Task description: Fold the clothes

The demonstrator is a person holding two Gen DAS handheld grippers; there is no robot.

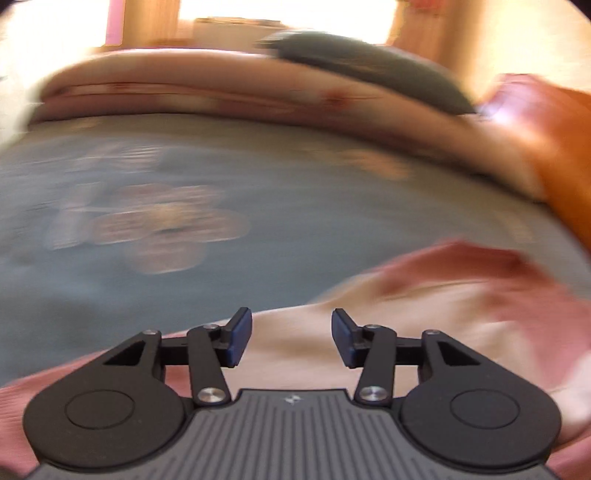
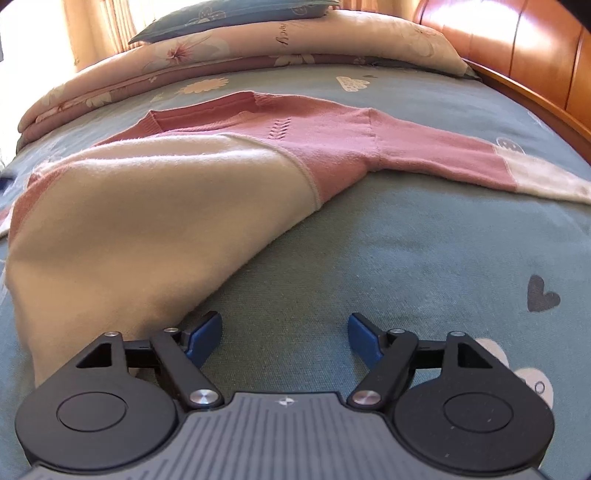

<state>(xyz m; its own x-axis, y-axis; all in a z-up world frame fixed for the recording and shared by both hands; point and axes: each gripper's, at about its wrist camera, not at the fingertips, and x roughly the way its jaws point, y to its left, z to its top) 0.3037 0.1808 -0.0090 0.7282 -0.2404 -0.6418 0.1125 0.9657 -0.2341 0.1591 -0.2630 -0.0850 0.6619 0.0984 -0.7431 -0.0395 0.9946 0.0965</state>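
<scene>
A pink and cream knit sweater (image 2: 177, 192) lies on the blue-green bedsheet (image 2: 406, 258), neck toward the pillows, one sleeve (image 2: 461, 162) stretched out to the right. My right gripper (image 2: 284, 338) is open and empty, low over the sheet just right of the sweater's cream hem. In the blurred left wrist view, my left gripper (image 1: 291, 338) is open and empty directly above the sweater's cream cloth (image 1: 424, 314).
A folded floral quilt (image 2: 221, 55) and a dark pillow (image 2: 229, 14) lie at the far side of the bed. An orange wooden headboard (image 2: 517, 55) runs along the right. Curtains and a bright window stand behind.
</scene>
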